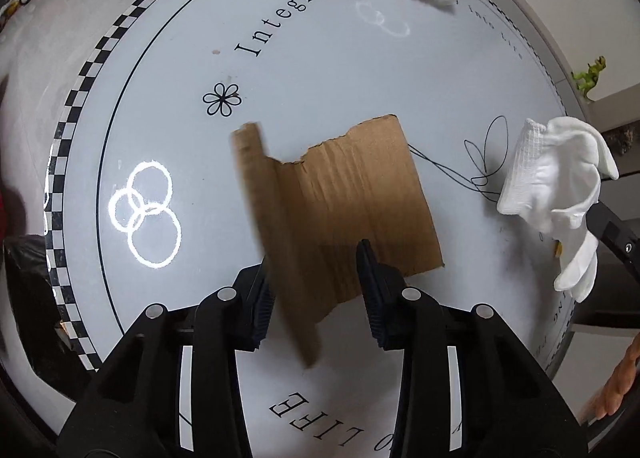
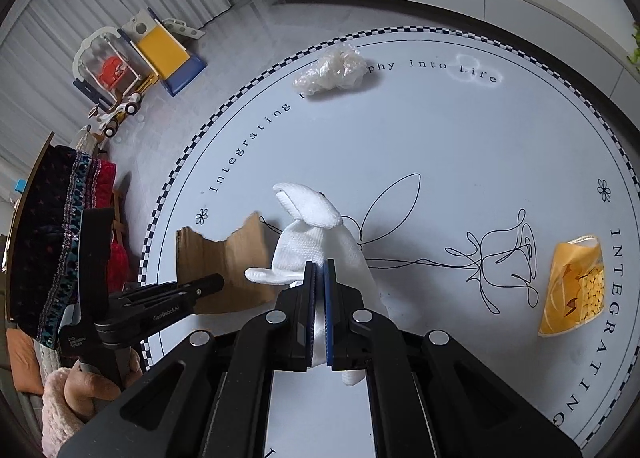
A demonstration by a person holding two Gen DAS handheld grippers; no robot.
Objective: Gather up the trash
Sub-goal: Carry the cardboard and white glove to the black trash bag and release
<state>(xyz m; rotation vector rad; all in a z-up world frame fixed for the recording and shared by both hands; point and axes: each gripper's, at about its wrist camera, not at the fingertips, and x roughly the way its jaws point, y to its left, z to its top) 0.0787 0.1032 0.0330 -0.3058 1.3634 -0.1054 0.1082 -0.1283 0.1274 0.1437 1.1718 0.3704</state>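
A torn brown cardboard piece point(image 1: 352, 194) lies on the round white table point(image 1: 320, 58), its left flap folded up. My left gripper point(image 1: 314, 254) points steeply down with its jaws drawn in narrowly around that flap. The left pad touches the flap and the right fingertip sits on the sheet beside the bend. In the right wrist view the cardboard point(image 2: 228, 258) shows behind one left finger point(image 2: 208, 284). My right gripper point(image 2: 320, 264) is shut on a white knitted glove point(image 2: 312, 226), which hangs above the table. That glove point(image 1: 552, 178) also appears at the right of the left wrist view.
A crumpled clear plastic wad point(image 2: 332, 70) lies near the far rim, and a yellow snack bag point(image 2: 572, 286) sits at the right. A black bag point(image 1: 24, 278) hangs off the table's left edge. A hand point(image 2: 92, 382) holds the left tool. Toys stand on the floor beyond.
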